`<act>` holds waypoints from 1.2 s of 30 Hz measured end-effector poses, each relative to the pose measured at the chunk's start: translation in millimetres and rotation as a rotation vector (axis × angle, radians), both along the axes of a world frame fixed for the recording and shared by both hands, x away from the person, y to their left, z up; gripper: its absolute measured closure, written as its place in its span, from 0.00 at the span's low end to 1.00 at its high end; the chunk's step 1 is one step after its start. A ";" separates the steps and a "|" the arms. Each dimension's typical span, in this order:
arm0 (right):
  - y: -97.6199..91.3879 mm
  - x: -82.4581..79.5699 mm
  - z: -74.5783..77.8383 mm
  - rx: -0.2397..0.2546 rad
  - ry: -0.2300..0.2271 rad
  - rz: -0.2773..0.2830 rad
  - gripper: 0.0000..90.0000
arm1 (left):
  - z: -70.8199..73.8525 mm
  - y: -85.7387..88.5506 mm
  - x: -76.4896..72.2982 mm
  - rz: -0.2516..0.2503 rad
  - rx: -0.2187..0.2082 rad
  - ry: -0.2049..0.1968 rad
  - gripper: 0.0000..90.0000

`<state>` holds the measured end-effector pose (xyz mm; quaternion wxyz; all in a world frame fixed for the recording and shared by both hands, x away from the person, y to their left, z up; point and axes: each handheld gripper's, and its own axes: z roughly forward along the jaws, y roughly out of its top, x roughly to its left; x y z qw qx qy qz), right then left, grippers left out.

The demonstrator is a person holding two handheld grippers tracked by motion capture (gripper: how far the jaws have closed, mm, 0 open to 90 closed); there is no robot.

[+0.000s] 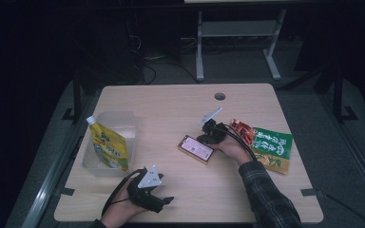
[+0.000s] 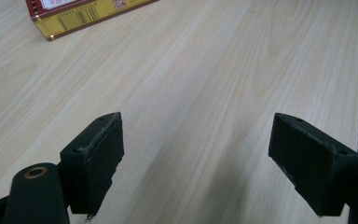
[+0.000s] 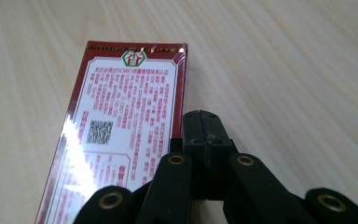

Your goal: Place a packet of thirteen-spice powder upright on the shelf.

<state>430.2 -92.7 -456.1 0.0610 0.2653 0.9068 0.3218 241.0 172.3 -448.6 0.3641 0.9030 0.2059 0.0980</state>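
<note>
Resting low: right tongs (image 3: pixel 200 123) closed, empty, beside red box (image 3: pixel 121 140); left tongs (image 2: pixel 196 158) wide open, empty.

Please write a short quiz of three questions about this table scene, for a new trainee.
1. True or false: the right gripper has its jaws shut with nothing between them.
2. Where does the yellow pouch stand? A) in the clear bin B) on the green bag C) on the red box
3. Fill in: the left gripper has its jaws ____ over bare table.

Key
1. True. The shut jaws sit by the red box's edge.
2. A.
3. Open.
</note>
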 end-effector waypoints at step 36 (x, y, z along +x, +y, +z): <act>50.2 -57.8 -1.7 0.050 0.021 0.385 1.00 | 3.3 7.0 2.4 0.029 -0.017 -0.005 0.19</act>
